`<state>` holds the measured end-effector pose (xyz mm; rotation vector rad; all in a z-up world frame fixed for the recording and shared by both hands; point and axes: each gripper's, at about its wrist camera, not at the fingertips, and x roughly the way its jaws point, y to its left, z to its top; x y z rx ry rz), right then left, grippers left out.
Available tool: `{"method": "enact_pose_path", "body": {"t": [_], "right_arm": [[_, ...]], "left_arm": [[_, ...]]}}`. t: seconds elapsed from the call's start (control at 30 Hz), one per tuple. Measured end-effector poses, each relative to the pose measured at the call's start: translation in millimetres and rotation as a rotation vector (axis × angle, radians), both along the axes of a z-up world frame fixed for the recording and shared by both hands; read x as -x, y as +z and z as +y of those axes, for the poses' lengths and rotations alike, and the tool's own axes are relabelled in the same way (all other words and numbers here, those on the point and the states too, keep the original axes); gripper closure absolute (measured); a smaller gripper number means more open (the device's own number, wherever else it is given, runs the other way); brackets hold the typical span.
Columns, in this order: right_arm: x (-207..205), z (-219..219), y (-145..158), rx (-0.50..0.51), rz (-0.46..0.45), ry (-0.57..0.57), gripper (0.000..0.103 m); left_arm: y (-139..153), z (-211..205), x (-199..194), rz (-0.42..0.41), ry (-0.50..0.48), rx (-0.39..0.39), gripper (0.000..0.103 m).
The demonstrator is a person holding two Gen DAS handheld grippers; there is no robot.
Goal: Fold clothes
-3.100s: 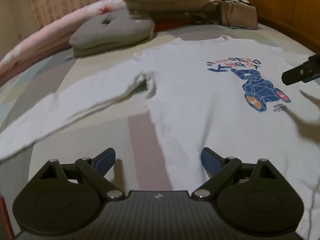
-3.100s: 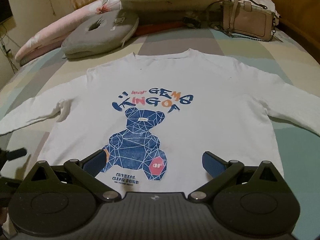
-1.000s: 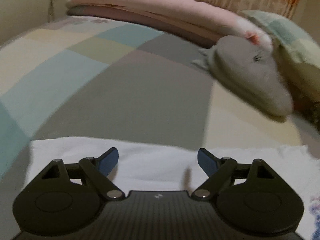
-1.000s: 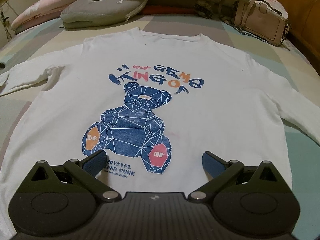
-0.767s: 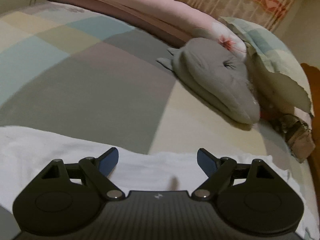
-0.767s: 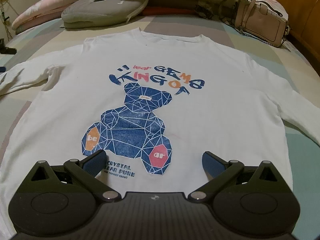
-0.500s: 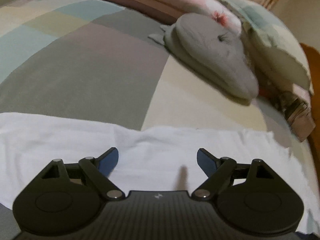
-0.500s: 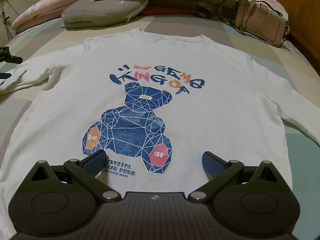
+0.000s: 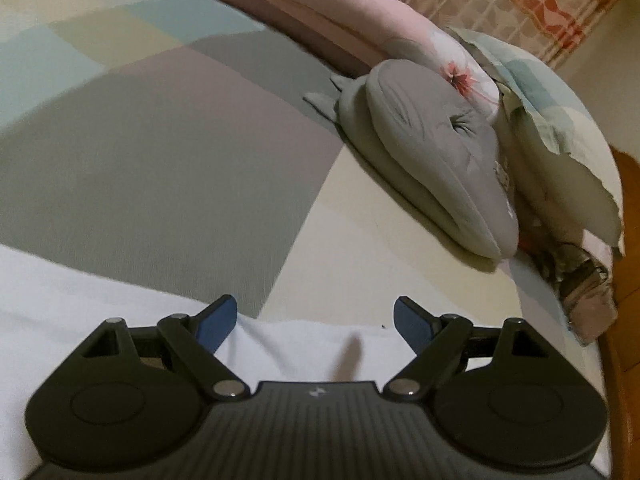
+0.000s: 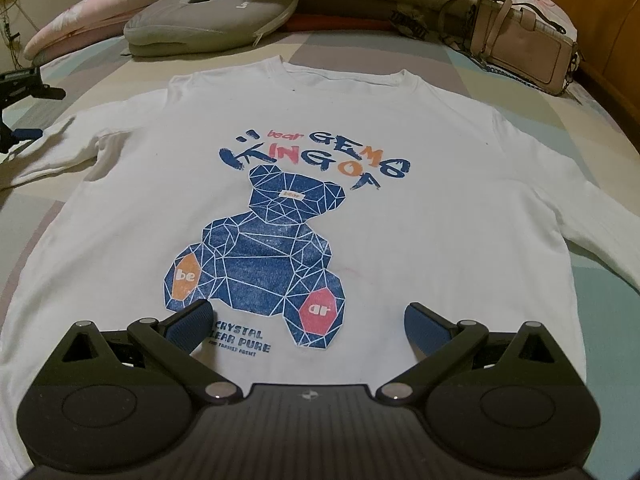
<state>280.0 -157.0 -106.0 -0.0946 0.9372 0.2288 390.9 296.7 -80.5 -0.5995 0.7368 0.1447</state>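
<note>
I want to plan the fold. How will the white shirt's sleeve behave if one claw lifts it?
The sleeve lies flat and thin on the bed, so it will probably hang limp. It looks light. The shirt may drag after it, since nothing pins it.

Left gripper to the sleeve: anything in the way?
Nothing visible. The left gripper is open right over the white sleeve, bare fabric between its fingers; the grey cushion lies well beyond.

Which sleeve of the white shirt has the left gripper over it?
The sleeve on the picture's left in the right wrist view: the left gripper hangs open above it. The other sleeve, trailing off to the right, has nothing near it.
</note>
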Motion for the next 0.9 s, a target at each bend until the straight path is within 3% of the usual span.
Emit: {"method": "enact_pose_path", "body": {"t": [0.1, 0.23, 0.27, 0.37, 0.43, 0.57, 0.7, 0.9], "right_arm": [[1, 0, 0, 0.003, 0.001, 0.000, 0.000], [2, 1, 1, 0.003, 0.002, 0.001, 0.000], [2, 1, 1, 0.003, 0.003, 0.001, 0.000], [1, 1, 1, 0.001, 0.004, 0.001, 0.000], [1, 0, 1, -0.001, 0.005, 0.002, 0.000], [2, -1, 2, -0.006, 0.008, 0.002, 0.000], [4, 0, 4, -0.010, 0.008, 0.007, 0.000], [3, 2, 2, -0.004, 0.007, 0.010, 0.000]], "left_arm": [[14, -13, 12, -0.046, -0.057, -0.030, 0.019], [3, -28, 5, 0.023, -0.134, -0.020, 0.017], [-4, -28, 2, 0.047, -0.120, -0.036, 0.018], [-10, -24, -4, 0.018, -0.048, -0.086, 0.021], [-4, -20, -5, 0.026, 0.004, -0.063, 0.022], [18, -21, 12, -0.009, -0.052, -0.122, 0.019], [21, -5, 38, 0.023, -0.064, -0.209, 0.019], [-2, 40, 67, 0.097, -0.021, -0.168, 0.018]]}}
